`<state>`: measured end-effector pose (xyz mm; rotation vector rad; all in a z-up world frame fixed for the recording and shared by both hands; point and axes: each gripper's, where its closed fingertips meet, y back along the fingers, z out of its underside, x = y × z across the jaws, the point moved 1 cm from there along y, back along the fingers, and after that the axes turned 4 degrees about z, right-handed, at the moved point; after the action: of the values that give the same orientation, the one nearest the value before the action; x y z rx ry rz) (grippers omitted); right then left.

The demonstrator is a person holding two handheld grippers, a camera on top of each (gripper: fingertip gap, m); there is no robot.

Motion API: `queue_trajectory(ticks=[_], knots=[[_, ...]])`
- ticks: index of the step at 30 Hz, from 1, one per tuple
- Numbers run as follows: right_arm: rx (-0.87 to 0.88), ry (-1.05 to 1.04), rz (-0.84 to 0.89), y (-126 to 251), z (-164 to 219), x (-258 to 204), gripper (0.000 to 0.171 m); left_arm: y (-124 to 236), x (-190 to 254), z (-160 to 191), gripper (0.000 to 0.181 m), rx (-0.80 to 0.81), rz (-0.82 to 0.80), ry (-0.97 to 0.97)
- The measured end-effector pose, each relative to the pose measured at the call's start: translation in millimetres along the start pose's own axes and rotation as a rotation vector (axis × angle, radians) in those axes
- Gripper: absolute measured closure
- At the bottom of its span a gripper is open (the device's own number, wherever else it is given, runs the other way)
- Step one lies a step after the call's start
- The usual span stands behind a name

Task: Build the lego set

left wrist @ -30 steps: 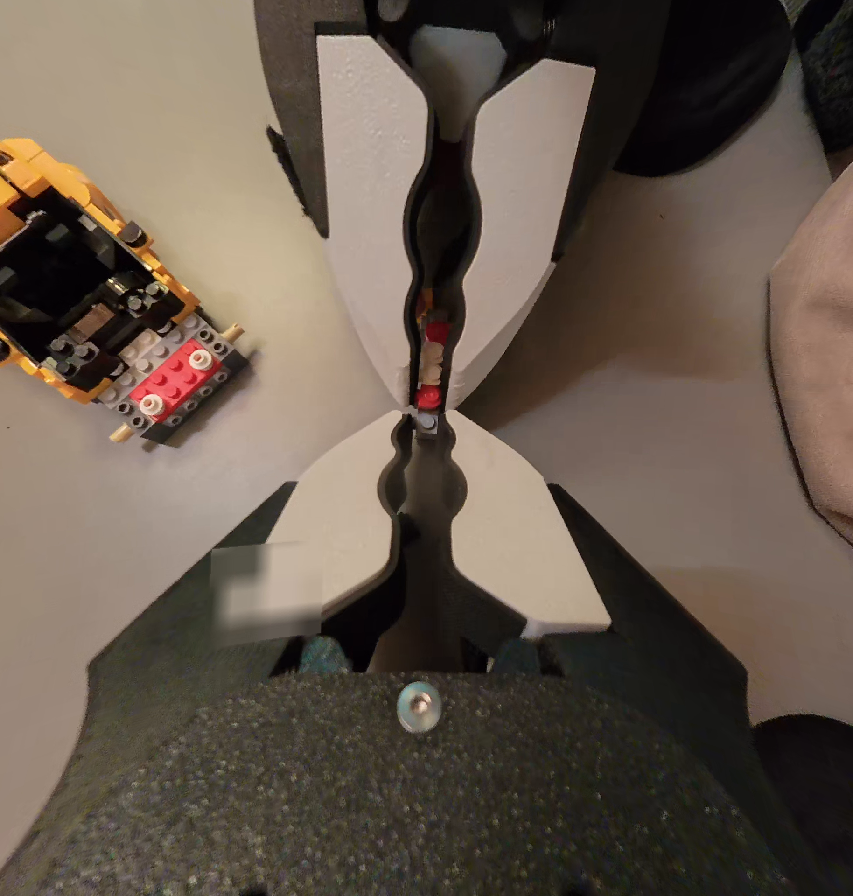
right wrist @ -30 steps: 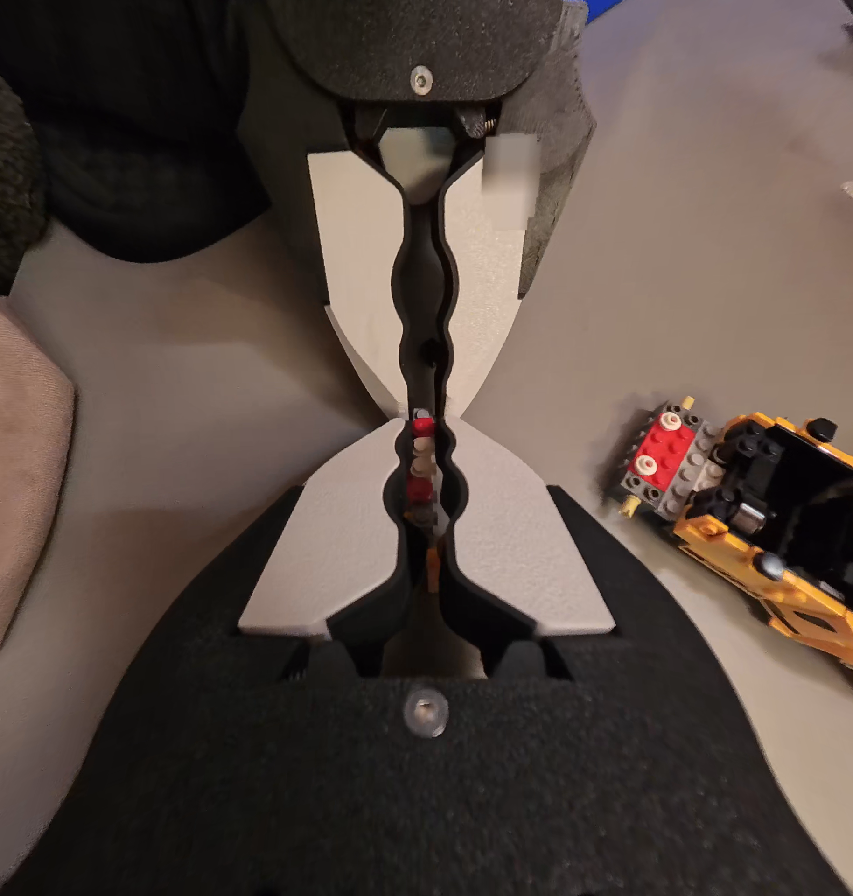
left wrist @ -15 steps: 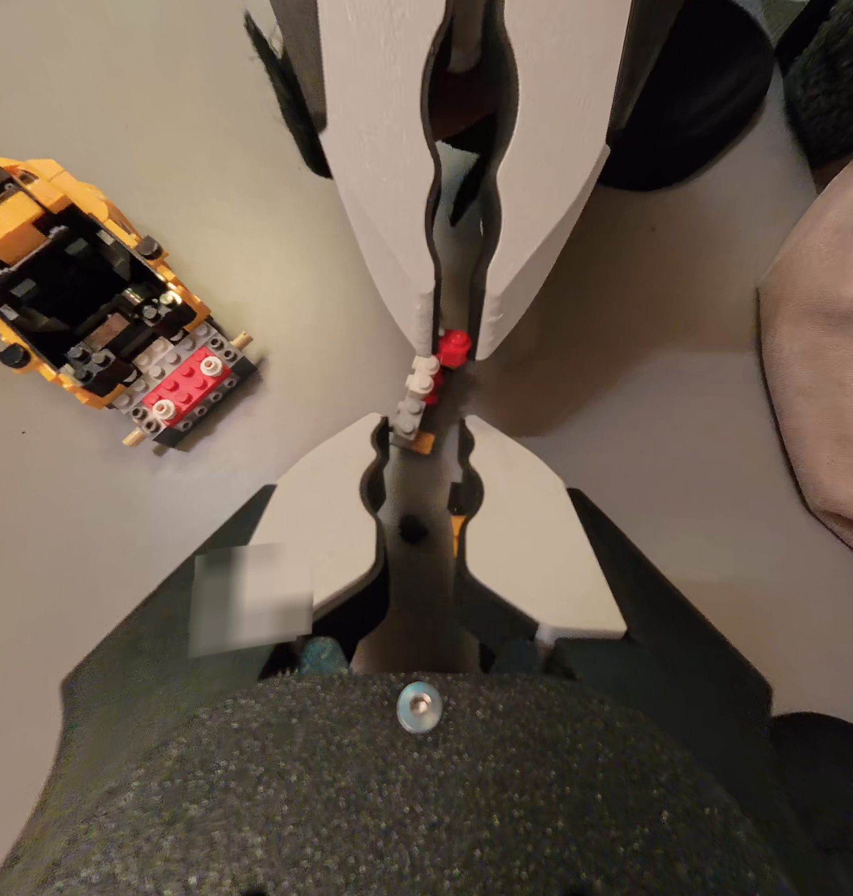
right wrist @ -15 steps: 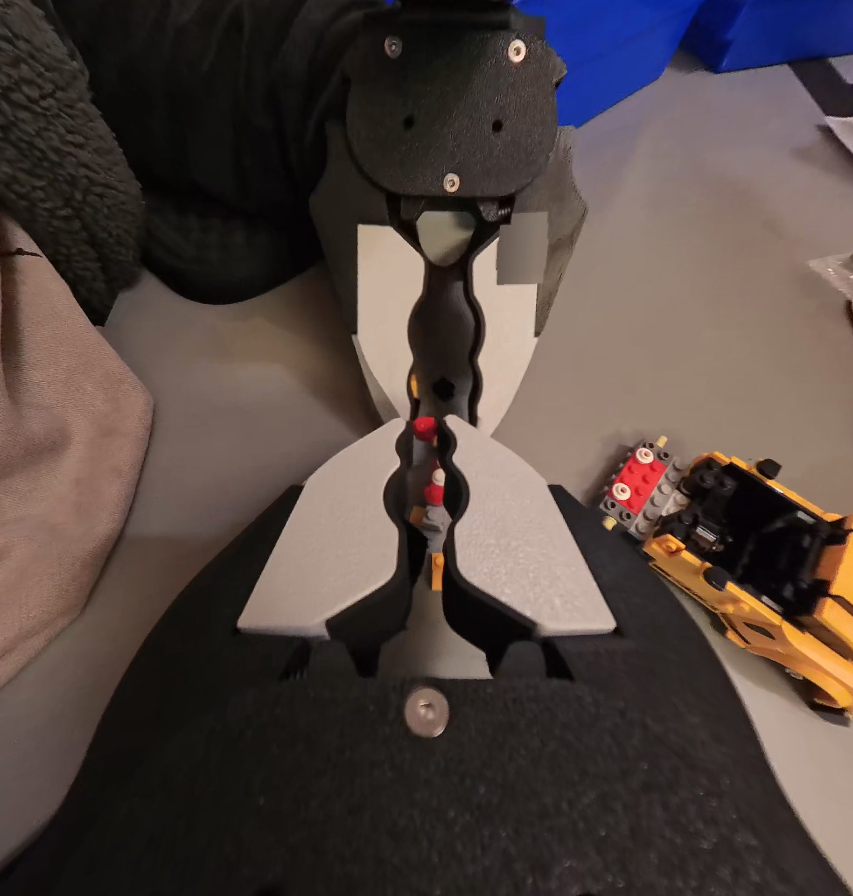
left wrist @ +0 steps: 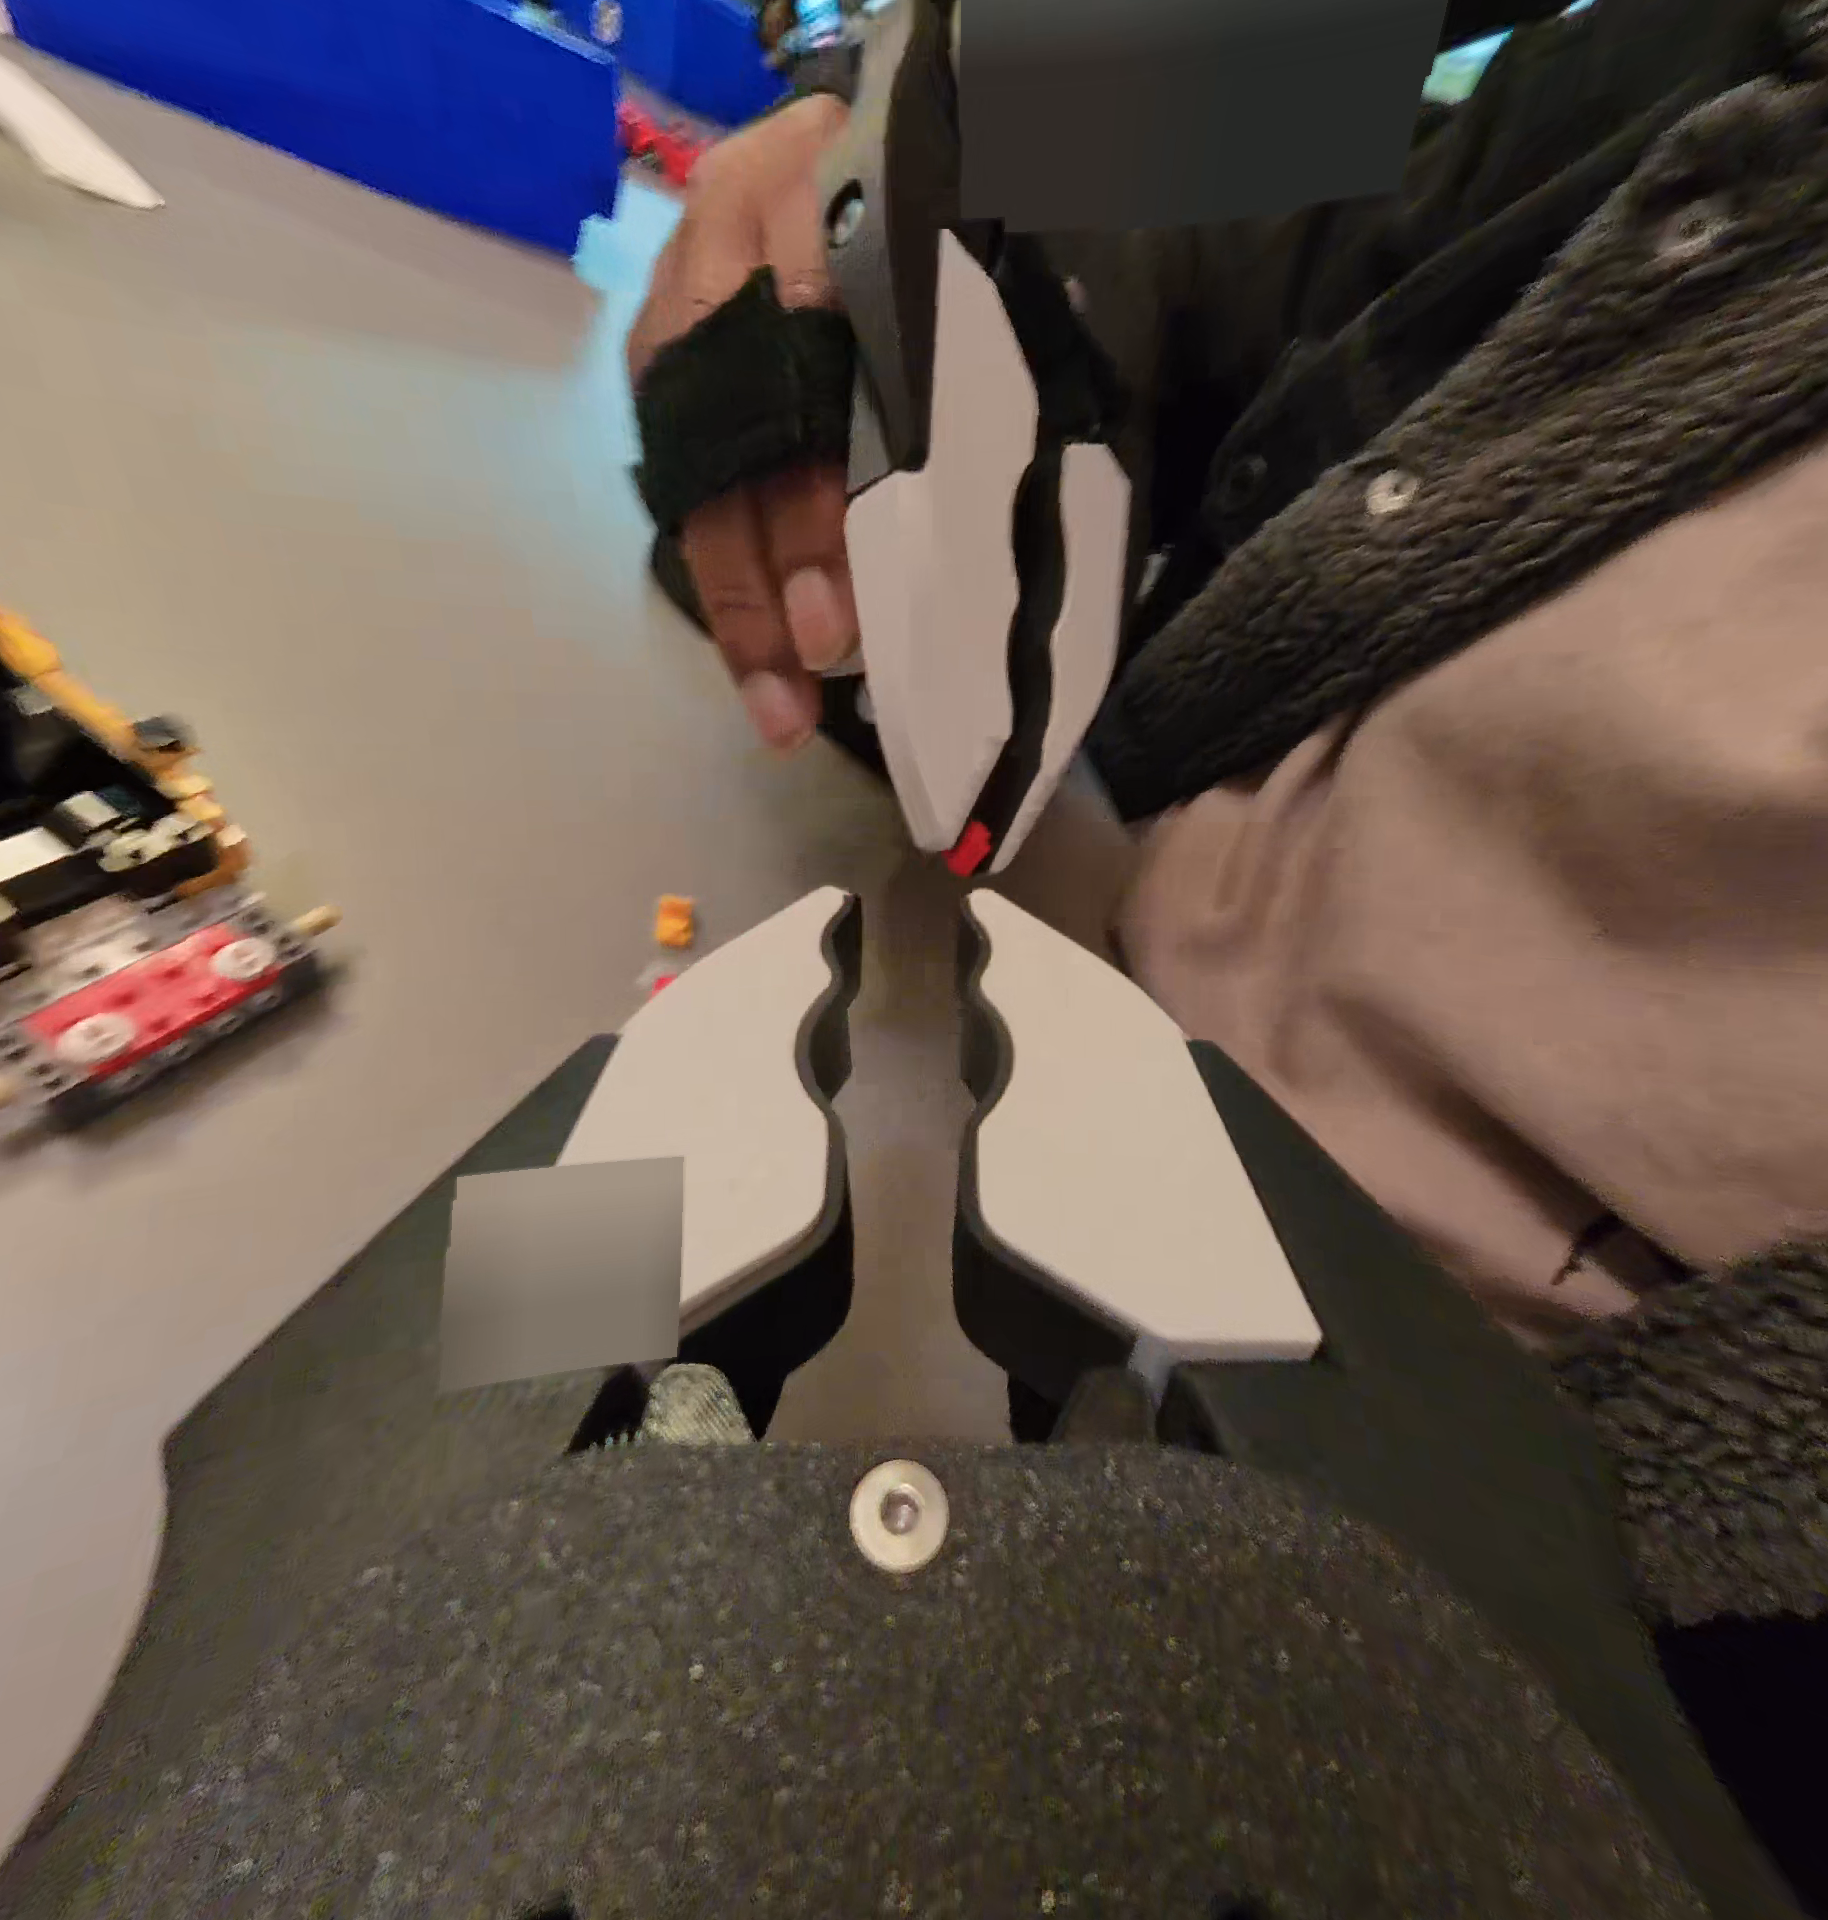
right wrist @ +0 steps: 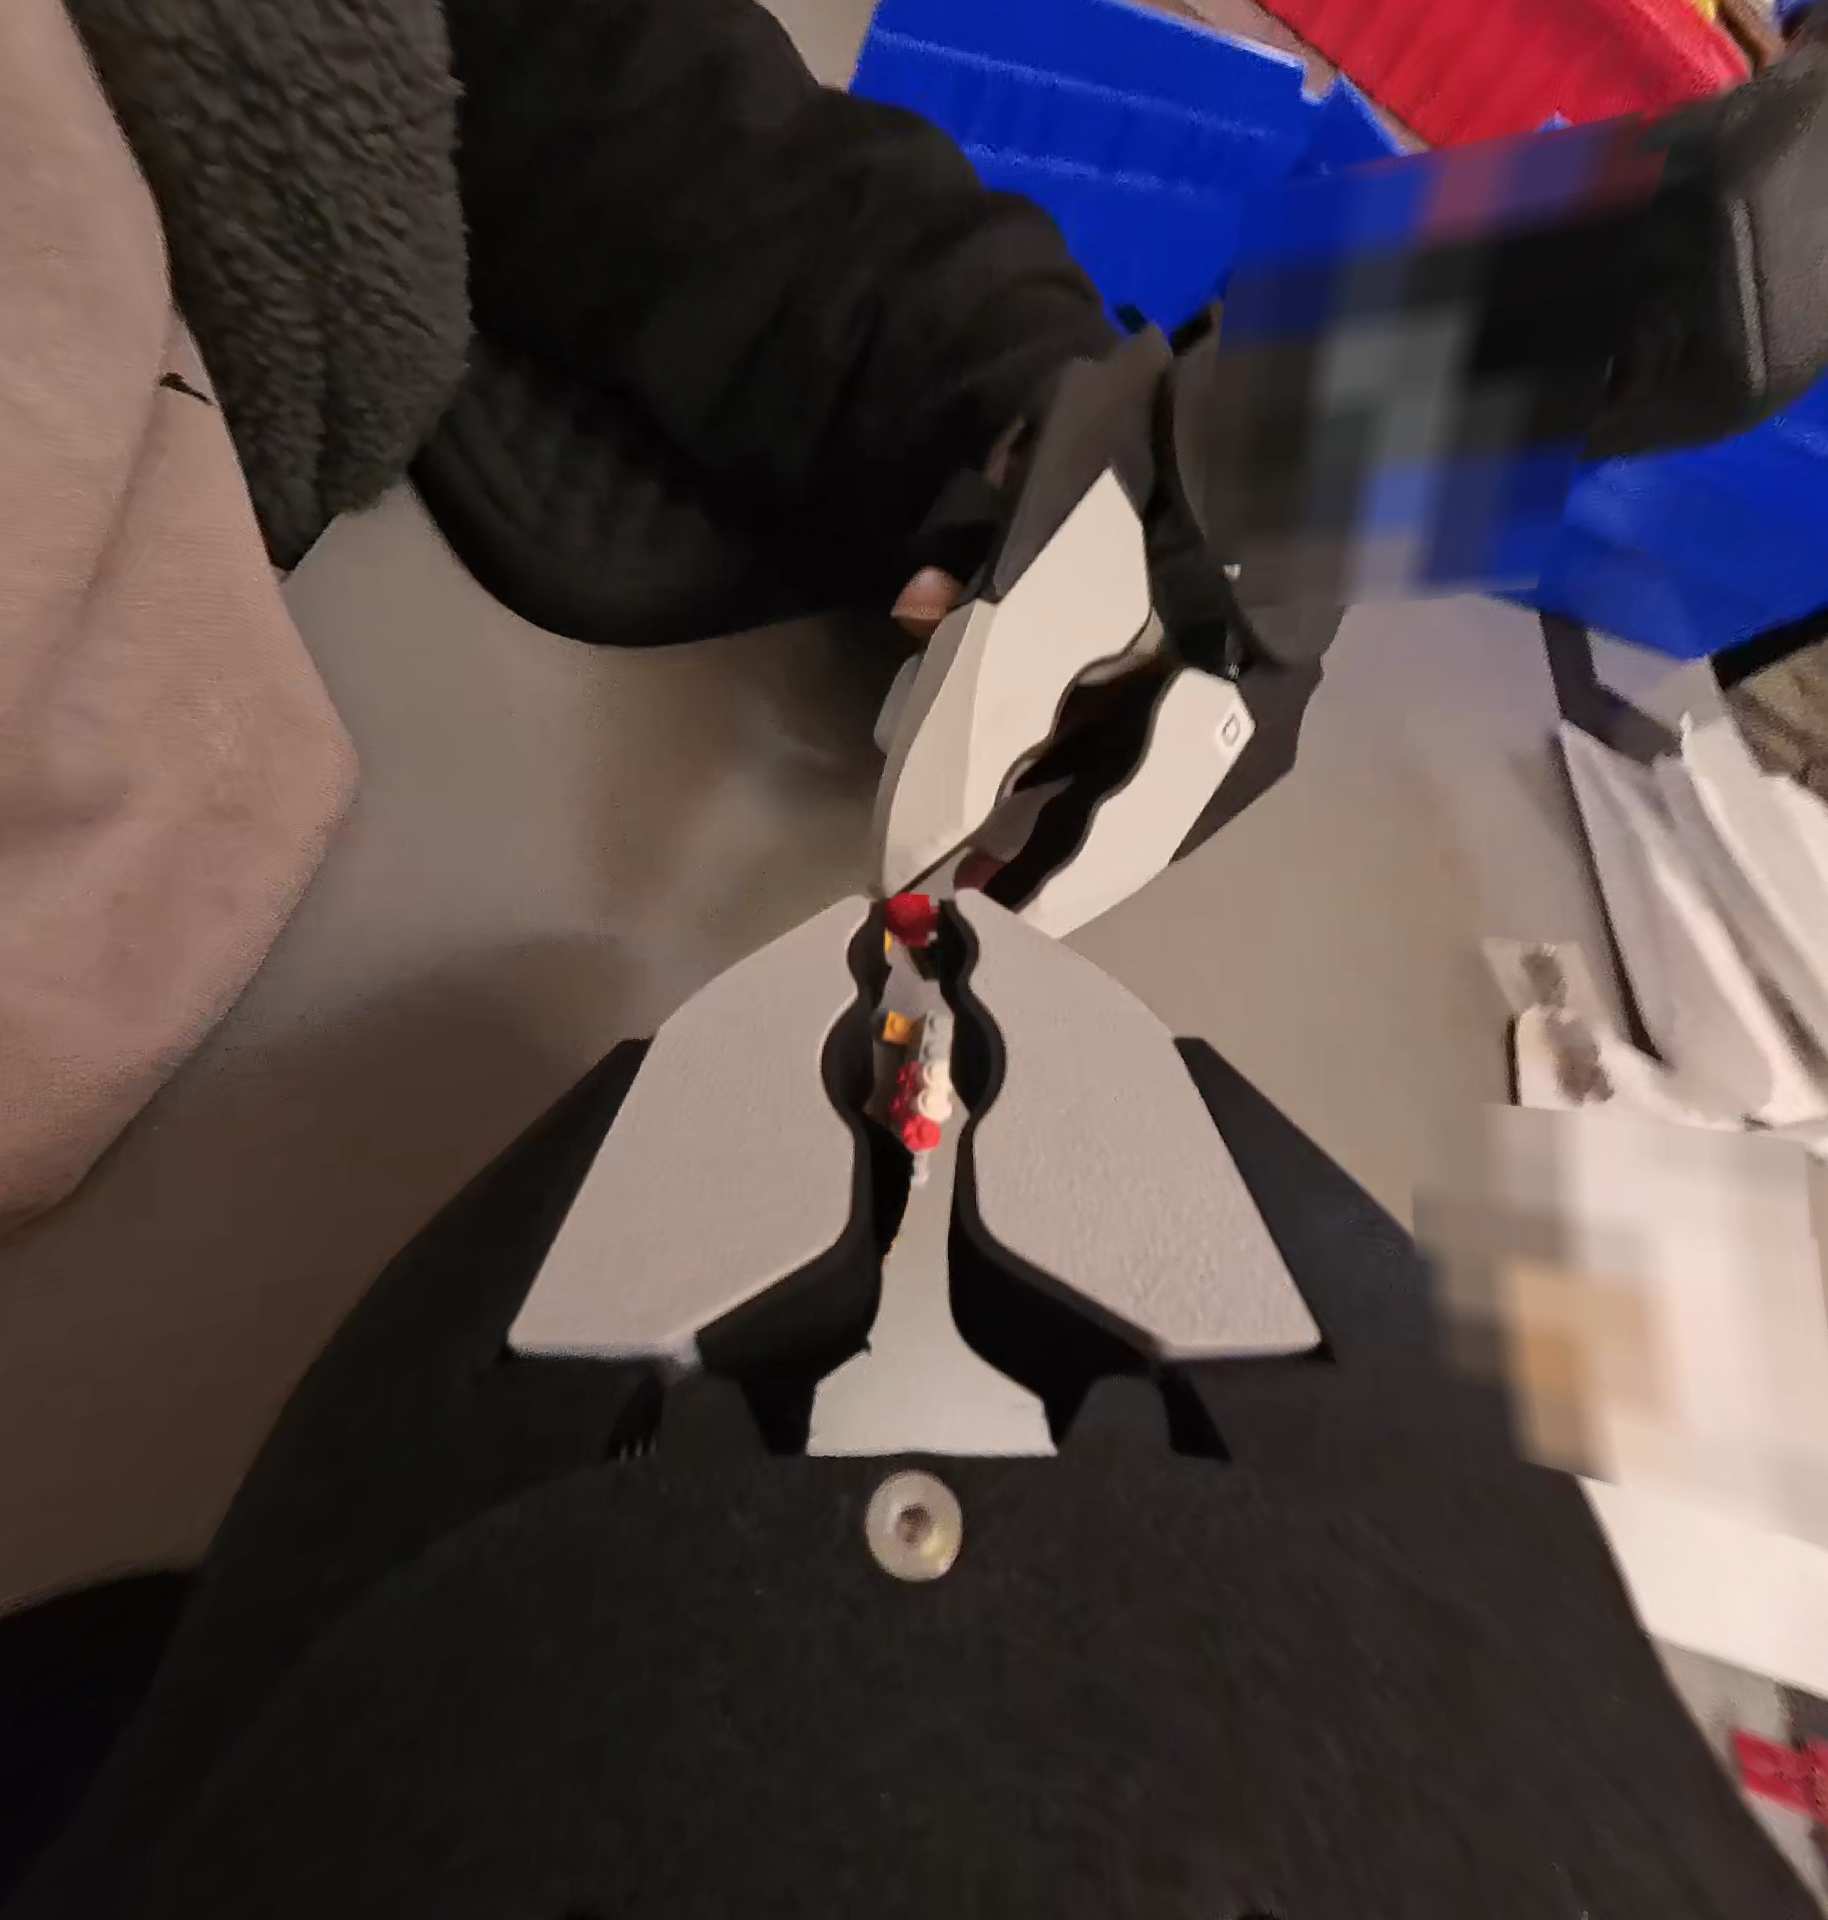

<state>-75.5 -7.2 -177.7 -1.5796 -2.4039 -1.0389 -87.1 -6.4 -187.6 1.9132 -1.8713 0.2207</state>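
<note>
Left wrist view: the left gripper [left wrist: 908,906] stood with its jaws apart and nothing between them, above the grey table [left wrist: 349,540]. Opposite it, tip to tip, the right gripper [left wrist: 977,844] was closed on a small brick assembly, of which only a red piece [left wrist: 967,847] showed at the fingertips. The partly built yellow car [left wrist: 89,894], with its red plate and grey chassis end, lay on the table at the left edge, well apart from both tools. A small orange brick [left wrist: 674,921] lay loose on the table just beside the left gripper's left finger.

Right wrist view: the right gripper [right wrist: 912,914] was clamped on the brick assembly [right wrist: 915,1060], a short row of red, white, grey and orange pieces running back between the pads. The left gripper [right wrist: 977,883] met it tip to tip, tilted. Blue bins [right wrist: 1097,135] stood behind.
</note>
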Motion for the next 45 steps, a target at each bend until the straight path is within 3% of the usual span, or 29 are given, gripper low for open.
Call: queue_trajectory(ticks=[6,9,21,25,27,38,45], knots=[[0.041,0.118,-0.058,5.9,-25.5,-5.9,0.162,-3.0,29.3,-11.2,0.174,0.079,0.164,-0.051],[0.05,0.14,-0.079,8.8,-30.2,-9.7,0.162,-3.3,39.7,-16.1,0.17,0.115,0.233,-0.045],[0.081,0.28,-0.084,11.7,-44.0,-17.4,0.162,-6.7,53.4,-19.2,0.173,0.162,0.336,-0.033],[0.062,0.122,-0.009,12.9,-33.3,1.3,0.161,-1.5,34.8,-27.1,0.173,0.197,0.18,-0.068],[0.058,-0.041,0.036,16.5,-26.5,14.5,0.154,1.7,25.7,-31.3,0.173,0.209,0.071,-0.127],[0.207,-0.88,0.149,21.7,-4.0,47.3,0.156,14.9,-17.9,-46.1,0.173,0.083,-0.632,-0.598],[0.374,-1.192,0.099,16.8,-13.3,54.5,0.156,21.7,-17.8,-56.0,0.174,0.015,-0.86,-0.837]])
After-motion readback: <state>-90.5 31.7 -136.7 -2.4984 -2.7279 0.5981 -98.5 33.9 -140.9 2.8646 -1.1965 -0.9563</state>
